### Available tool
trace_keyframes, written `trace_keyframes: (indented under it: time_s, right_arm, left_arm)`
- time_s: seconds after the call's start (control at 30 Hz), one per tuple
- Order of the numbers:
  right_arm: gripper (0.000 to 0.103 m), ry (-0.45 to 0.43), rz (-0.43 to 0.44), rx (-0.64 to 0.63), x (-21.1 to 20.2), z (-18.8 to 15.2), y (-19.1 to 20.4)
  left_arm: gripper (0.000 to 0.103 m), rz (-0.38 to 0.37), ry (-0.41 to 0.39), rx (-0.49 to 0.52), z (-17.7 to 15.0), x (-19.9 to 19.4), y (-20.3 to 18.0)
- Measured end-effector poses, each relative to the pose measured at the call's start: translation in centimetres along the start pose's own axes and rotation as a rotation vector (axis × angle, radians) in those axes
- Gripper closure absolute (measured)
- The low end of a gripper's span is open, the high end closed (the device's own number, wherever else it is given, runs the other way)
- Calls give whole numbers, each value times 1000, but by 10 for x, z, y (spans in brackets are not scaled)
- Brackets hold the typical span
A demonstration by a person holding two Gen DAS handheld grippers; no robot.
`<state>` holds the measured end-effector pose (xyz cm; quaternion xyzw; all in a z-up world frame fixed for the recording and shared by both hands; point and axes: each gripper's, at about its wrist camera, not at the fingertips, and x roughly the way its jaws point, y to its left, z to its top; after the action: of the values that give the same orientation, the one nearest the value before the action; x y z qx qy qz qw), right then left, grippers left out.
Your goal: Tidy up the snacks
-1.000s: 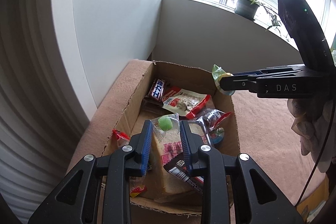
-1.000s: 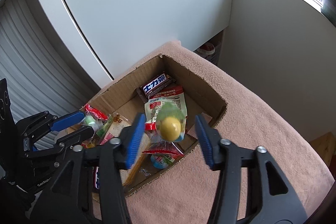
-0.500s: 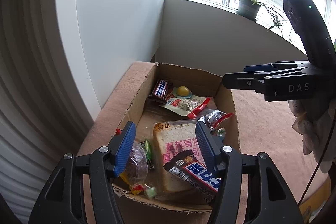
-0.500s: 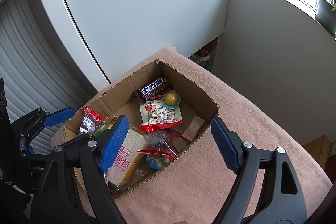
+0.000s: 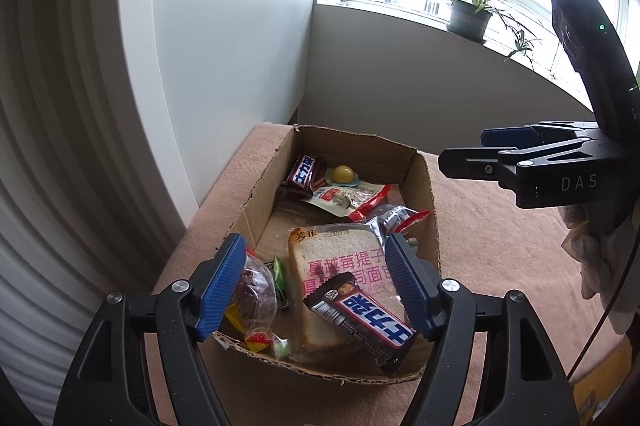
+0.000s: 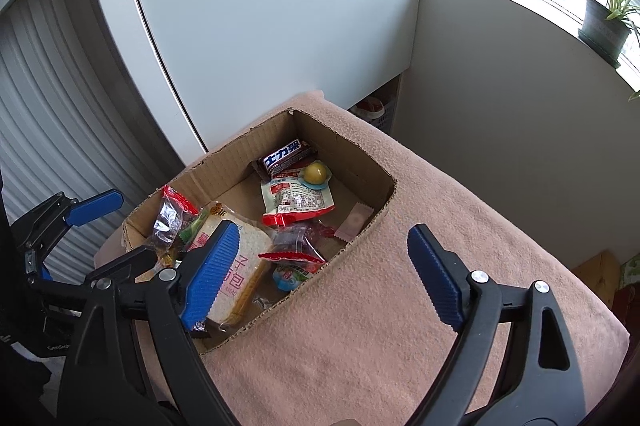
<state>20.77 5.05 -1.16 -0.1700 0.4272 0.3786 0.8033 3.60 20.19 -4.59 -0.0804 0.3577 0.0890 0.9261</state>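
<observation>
An open cardboard box (image 5: 260,194) (image 6: 360,146) sits on a pink cloth-covered surface (image 6: 420,306) and holds several snacks. A yellow jelly cup (image 5: 341,173) (image 6: 315,172) lies at its far end beside a brown chocolate bar (image 5: 303,175) (image 6: 286,155) and a red-edged packet (image 5: 348,198) (image 6: 298,200). A bagged bread slice (image 5: 336,266) (image 6: 236,266) lies nearer, with a second chocolate bar (image 5: 364,318) on it. My left gripper (image 5: 316,290) is open and empty above the box's near end. My right gripper (image 6: 320,274) is open and empty above the box's right wall.
A white cabinet panel (image 6: 260,6) and ribbed shutter (image 5: 48,146) stand behind the box. A potted plant (image 5: 472,14) sits on the window sill. The right gripper (image 5: 520,166) shows at the right of the left wrist view.
Both grippers opened. The yellow jelly cup left the right gripper and landed in the box's far end. The green-capped snack left the left gripper. Both grippers drew back.
</observation>
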Motion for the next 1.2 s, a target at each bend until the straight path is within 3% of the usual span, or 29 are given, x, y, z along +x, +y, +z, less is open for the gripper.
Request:
trace_keyframes:
  time_s: [0.27, 0.4, 0.47, 0.7, 0.87, 1.0, 1.2]
  right_arm:
    - [14, -75, -43, 26, -37, -33, -1]
    - [4, -129, -43, 54, -57, -47, 1]
    - [3, -154, -47, 61, -66, -55, 3]
    - [0, -228, -75, 71, -94, -93, 20]
    - [0, -244, -126, 69, -100, -123, 33]
    - [0, -241, -112, 97, -103, -142, 35]
    - [0, -250, -124, 119, -109, -150, 34]
  left_arm:
    - [30, 28, -37, 16, -8, -23, -12]
    - [29, 32, -63, 14, -13, -35, -17]
    - [23, 42, -79, 18, -15, -42, -20]
    - [23, 73, -115, 11, -31, -59, -27]
    - [23, 65, -110, -12, -47, -67, -31]
    - [23, 64, -105, -16, -57, -72, -35]
    - [23, 59, -107, -7, -65, -78, -41]
